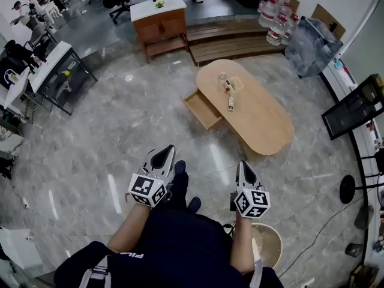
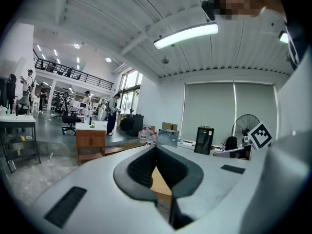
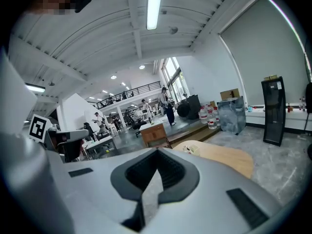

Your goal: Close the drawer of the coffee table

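The drawer (image 1: 203,109) of the coffee table (image 1: 264,116) stands pulled out from the table's long side that faces the open floor, its tray-like interior showing in the head view. The table is an oval, light-wood piece on a grey marble-pattern floor (image 1: 120,137), well ahead of the person; a few small objects (image 1: 230,89) lie on its top near the drawer end, too small to identify. The left gripper (image 1: 165,153) and right gripper (image 1: 245,167) are both held low in front of the person, well apart from the table and touching nothing. In the left gripper view the left gripper (image 2: 156,147) has its jaws brought together at the tips with nothing between them. In the right gripper view the right gripper (image 3: 157,150) is likewise closed and empty, with the table top (image 3: 219,157) visible beyond it. Past the table are low wooden steps (image 1: 234,41), a small wooden cabinet (image 1: 159,24) and a cluster of large water bottles (image 1: 273,17). A round wooden stool (image 1: 271,245) stands just beside the person's right arm.
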Action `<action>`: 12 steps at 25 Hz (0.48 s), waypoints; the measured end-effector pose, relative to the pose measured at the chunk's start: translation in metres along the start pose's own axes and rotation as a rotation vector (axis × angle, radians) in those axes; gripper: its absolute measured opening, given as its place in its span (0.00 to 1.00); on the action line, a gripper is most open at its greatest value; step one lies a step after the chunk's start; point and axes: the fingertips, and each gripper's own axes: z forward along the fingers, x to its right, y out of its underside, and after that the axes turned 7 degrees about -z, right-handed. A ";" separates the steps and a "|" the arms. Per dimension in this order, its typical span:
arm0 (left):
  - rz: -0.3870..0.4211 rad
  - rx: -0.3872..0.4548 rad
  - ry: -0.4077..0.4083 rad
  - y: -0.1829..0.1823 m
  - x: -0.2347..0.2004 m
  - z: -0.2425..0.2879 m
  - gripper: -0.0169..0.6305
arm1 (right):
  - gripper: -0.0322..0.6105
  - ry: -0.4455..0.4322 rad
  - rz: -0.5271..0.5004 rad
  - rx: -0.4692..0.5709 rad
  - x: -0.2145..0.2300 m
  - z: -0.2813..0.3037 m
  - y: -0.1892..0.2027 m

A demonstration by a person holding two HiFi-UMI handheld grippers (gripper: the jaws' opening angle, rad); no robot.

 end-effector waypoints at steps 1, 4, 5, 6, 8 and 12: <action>0.000 0.001 -0.002 0.000 0.000 0.000 0.06 | 0.09 0.000 -0.002 -0.001 0.000 0.000 0.000; -0.004 0.007 -0.010 -0.002 -0.004 0.003 0.06 | 0.09 -0.002 -0.005 0.001 0.001 0.002 -0.002; -0.009 0.009 -0.010 -0.002 -0.004 0.005 0.06 | 0.09 -0.004 -0.006 0.004 0.002 0.003 -0.003; -0.014 0.013 -0.008 -0.003 -0.003 0.006 0.07 | 0.09 -0.007 -0.006 0.008 0.002 0.003 -0.004; -0.018 0.016 -0.005 -0.004 -0.003 0.008 0.06 | 0.09 -0.018 -0.006 0.015 0.002 0.004 -0.005; 0.000 0.022 -0.009 -0.012 -0.009 0.011 0.07 | 0.09 -0.024 -0.012 0.005 0.000 0.009 -0.005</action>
